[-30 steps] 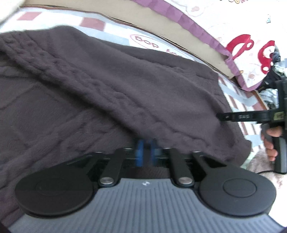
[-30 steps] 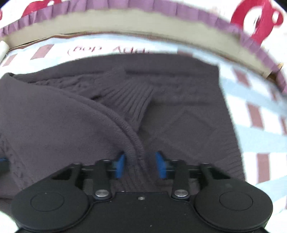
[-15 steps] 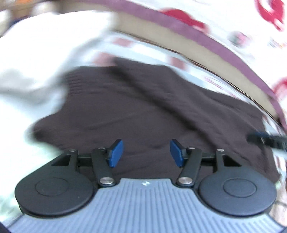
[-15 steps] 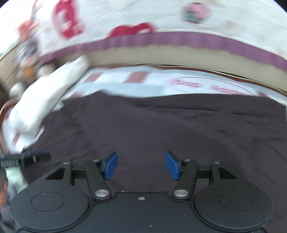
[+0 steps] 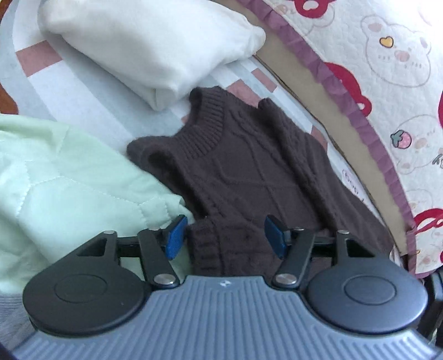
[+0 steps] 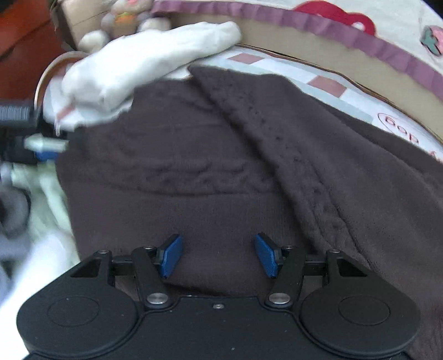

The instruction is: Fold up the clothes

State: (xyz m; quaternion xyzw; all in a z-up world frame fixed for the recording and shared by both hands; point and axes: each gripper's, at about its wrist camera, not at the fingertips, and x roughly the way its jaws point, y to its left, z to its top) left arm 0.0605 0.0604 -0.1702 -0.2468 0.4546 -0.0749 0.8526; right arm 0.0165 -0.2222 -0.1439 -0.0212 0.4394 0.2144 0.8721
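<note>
A dark brown cable-knit sweater point(image 5: 249, 171) lies on the bed, its ribbed collar point(image 5: 210, 124) toward the pillow. My left gripper point(image 5: 225, 239) is open just above a ribbed cuff point(image 5: 210, 246) that lies between its blue pads without being pinched. In the right wrist view the same sweater point(image 6: 221, 166) fills the middle, with a folded sleeve ridge point(image 6: 290, 155) running diagonally. My right gripper point(image 6: 218, 254) hangs open over the fabric, holding nothing. The left gripper's tip point(image 6: 41, 149) shows blurred at the left edge.
A white pillow point(image 5: 146, 47) lies beyond the collar. A pale green quilt point(image 5: 61, 180) bunches at the left. A striped sheet point(image 5: 83, 94) covers the bed. A cartoon-print bumper with purple trim point(image 5: 373, 91) borders the far right. Plush toys point(image 6: 124, 19) sit behind the pillow.
Both grippers let go of the sweater and opened, then swung left toward the collar end. The sweater now lies flat with the sleeve folded across it.
</note>
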